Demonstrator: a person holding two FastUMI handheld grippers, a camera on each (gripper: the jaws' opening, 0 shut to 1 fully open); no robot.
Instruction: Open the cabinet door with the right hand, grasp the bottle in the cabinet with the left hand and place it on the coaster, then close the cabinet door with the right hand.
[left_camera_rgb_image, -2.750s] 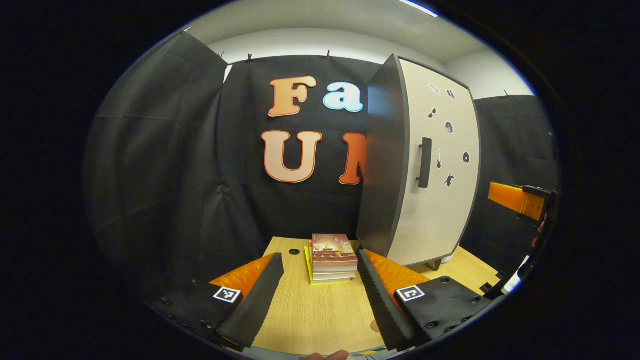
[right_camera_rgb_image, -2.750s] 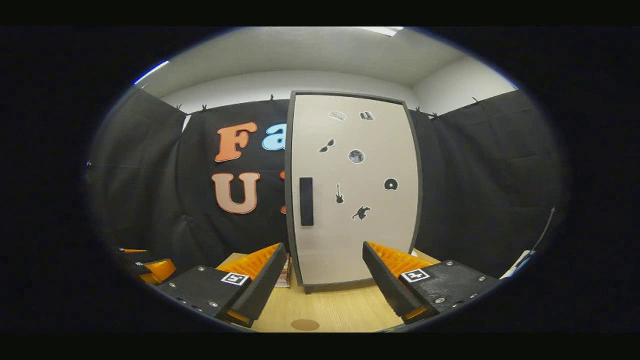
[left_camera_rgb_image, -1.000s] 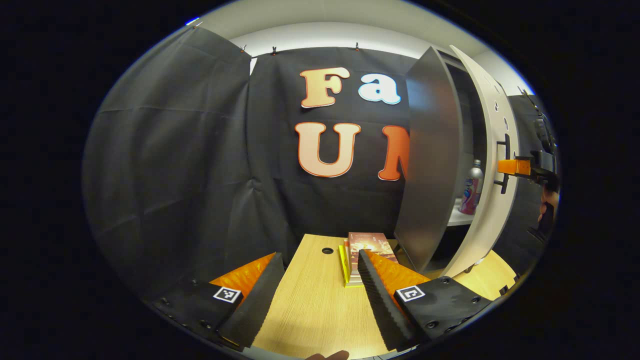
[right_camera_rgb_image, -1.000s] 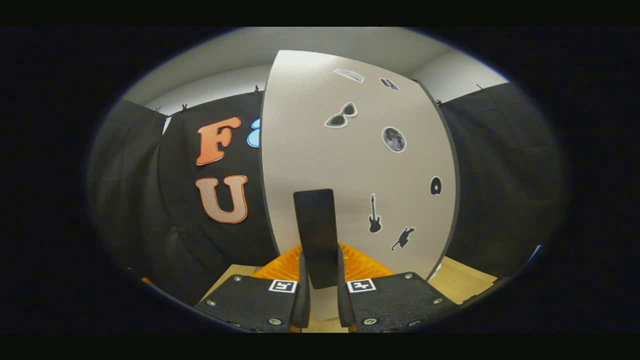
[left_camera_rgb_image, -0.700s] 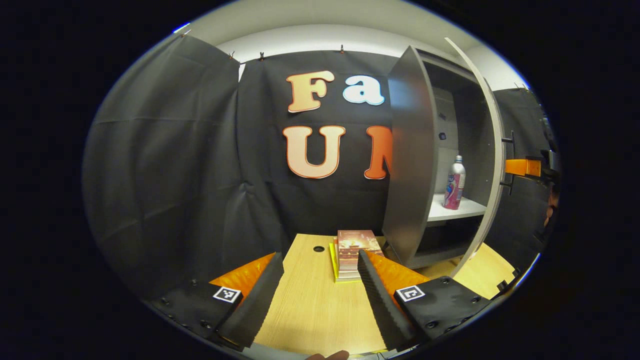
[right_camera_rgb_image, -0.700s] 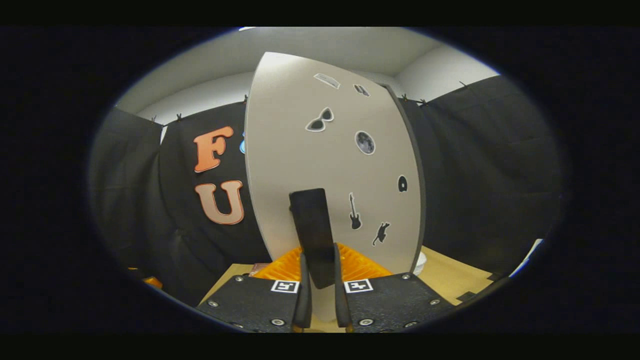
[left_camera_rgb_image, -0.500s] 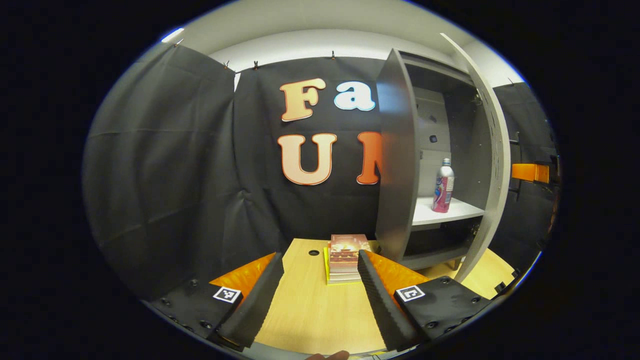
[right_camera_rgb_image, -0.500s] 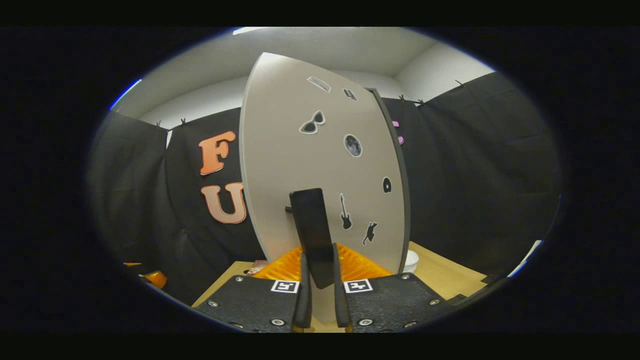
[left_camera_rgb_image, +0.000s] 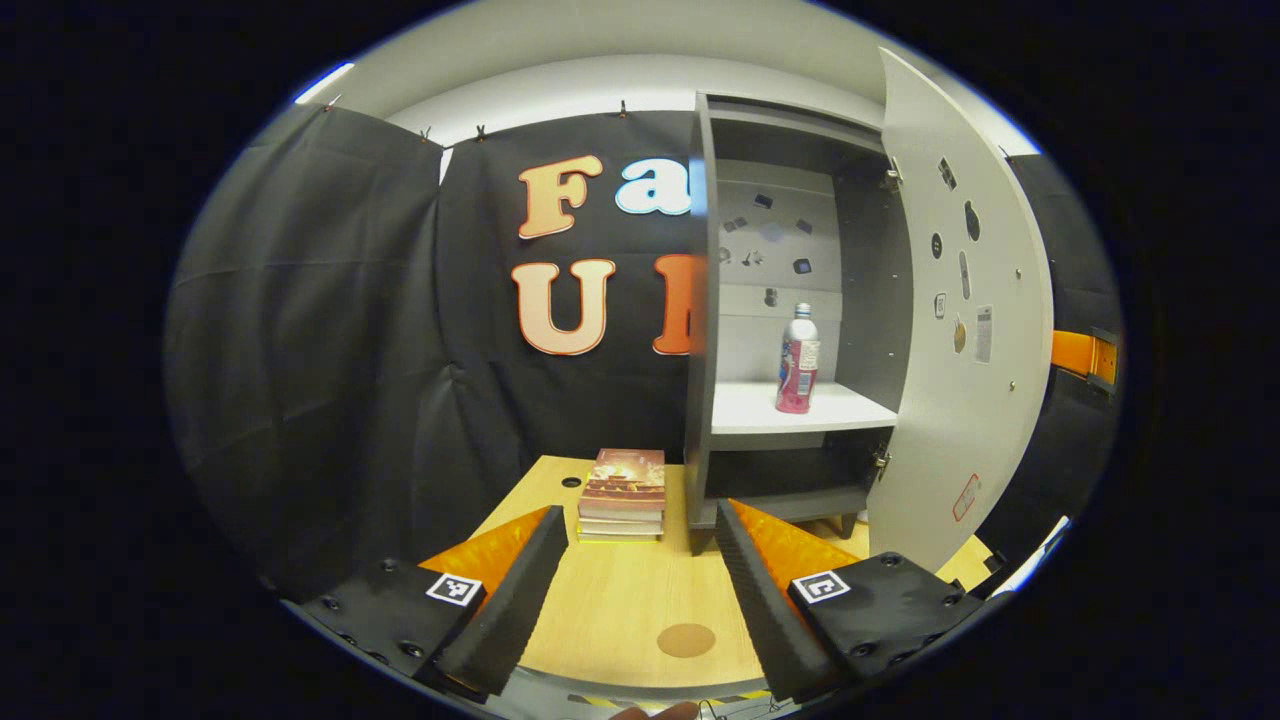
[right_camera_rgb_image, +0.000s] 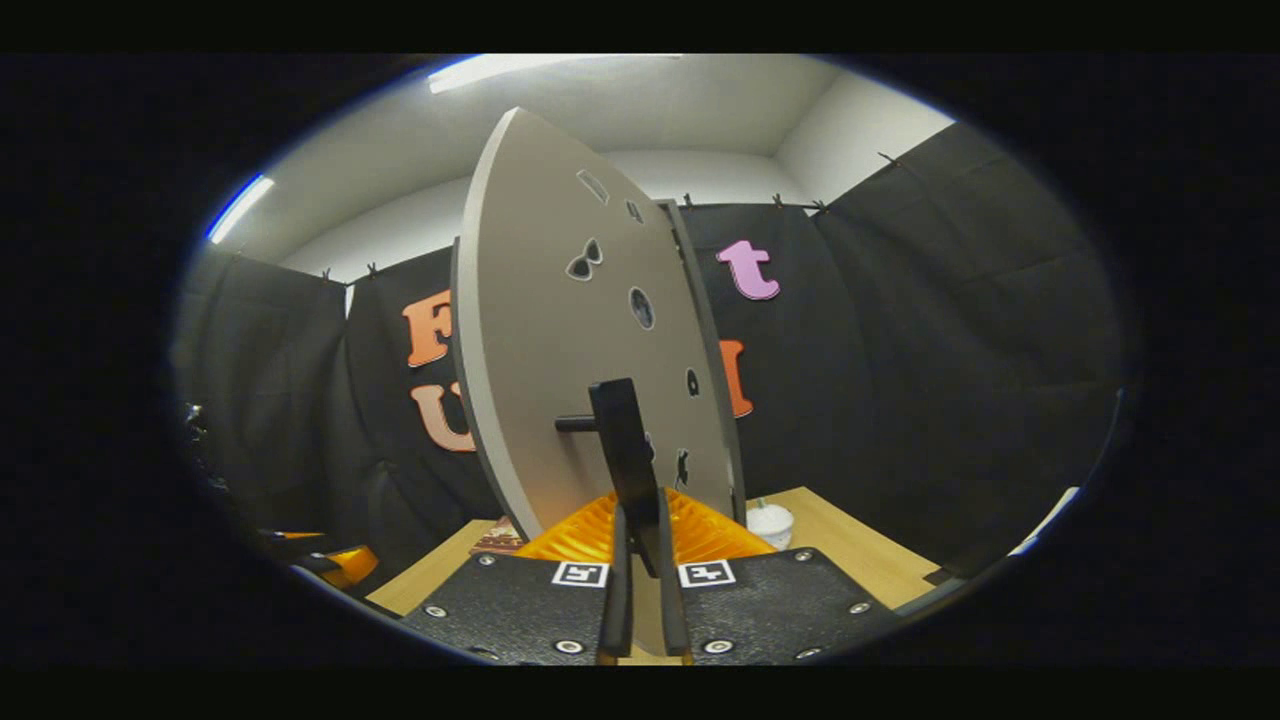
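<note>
My left gripper hangs with jaws apart over the near edge of the table, nothing between them. The coaster lies just ahead near that edge. A stack of books sits toward the far edge, beside the cabinet. My right gripper is clamped on the door handle; the door stands wide open. The bottle stands upright on the cabinet shelf, toward its right side.

We cannot read the bottle's label, too small. The door hides the cabinet's inside in the right gripper view, and the handle's lower end sits hidden between our right gripper's fingers.
</note>
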